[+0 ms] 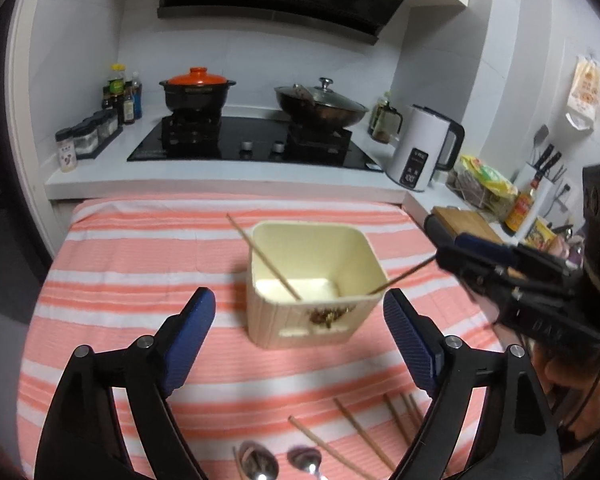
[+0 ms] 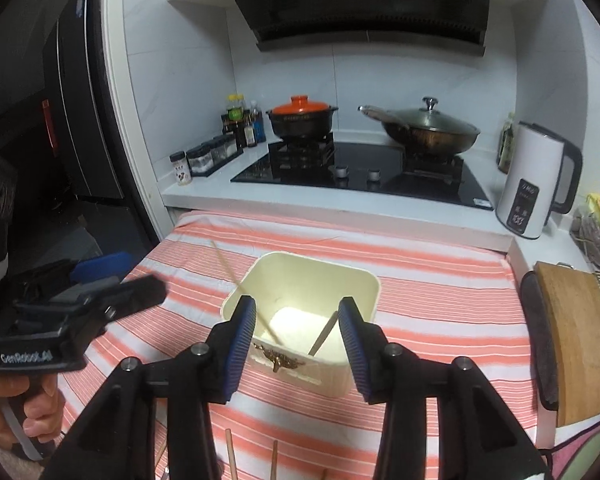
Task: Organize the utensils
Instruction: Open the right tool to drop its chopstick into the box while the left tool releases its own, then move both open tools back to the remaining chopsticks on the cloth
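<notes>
A cream square holder stands on the pink striped cloth. Two chopsticks lean inside it, one to the left and one to the right. My left gripper is open in front of the holder, nothing between its fingers. My right gripper is open over the holder's near rim; the right chopstick runs up between its fingers without a pad pressing on it. Several loose chopsticks and two spoons lie on the cloth nearest me.
Behind the cloth is a black hob with an orange-lidded clay pot and a lidded wok. A white kettle and a wooden cutting board are on the right, spice jars on the left.
</notes>
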Demonstrator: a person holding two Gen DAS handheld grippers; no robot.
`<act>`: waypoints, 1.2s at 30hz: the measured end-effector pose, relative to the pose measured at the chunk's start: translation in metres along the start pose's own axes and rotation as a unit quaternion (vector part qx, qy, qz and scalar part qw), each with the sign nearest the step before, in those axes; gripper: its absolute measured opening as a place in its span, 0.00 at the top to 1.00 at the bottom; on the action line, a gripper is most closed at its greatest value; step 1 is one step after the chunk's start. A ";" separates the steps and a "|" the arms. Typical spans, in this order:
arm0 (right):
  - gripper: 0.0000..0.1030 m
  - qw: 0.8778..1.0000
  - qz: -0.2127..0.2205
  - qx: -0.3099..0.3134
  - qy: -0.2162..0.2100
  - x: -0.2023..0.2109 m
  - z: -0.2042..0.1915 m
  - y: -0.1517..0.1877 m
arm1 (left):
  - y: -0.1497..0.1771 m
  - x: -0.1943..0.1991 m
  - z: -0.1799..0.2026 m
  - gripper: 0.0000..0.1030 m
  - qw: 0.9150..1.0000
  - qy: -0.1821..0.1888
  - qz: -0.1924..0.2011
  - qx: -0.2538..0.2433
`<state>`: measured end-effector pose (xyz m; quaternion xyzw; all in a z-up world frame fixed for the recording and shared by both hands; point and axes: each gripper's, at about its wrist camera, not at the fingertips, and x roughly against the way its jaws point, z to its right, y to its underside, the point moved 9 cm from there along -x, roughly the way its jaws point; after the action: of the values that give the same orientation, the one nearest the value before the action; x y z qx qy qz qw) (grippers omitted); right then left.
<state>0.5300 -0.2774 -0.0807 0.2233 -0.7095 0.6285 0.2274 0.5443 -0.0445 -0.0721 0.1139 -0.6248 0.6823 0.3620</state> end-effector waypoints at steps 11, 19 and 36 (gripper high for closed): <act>0.55 0.999 0.027 0.017 0.032 0.067 0.008 0.103 | 0.169 0.051 -0.004 0.15 0.998 -0.011 -0.060 0.023; 0.55 0.997 0.003 -0.005 0.072 0.110 0.028 0.206 | 0.239 0.085 -0.025 0.15 0.993 -0.028 -0.066 0.088; 0.55 0.995 -0.063 -0.031 0.078 0.161 0.037 0.336 | 0.320 0.102 -0.021 0.15 0.991 -0.054 -0.104 0.060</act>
<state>0.1982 -0.2824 -0.2529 0.2106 -0.6931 0.6065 0.3277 0.2744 0.0241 -0.2608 0.2365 -0.5859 0.6705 0.3889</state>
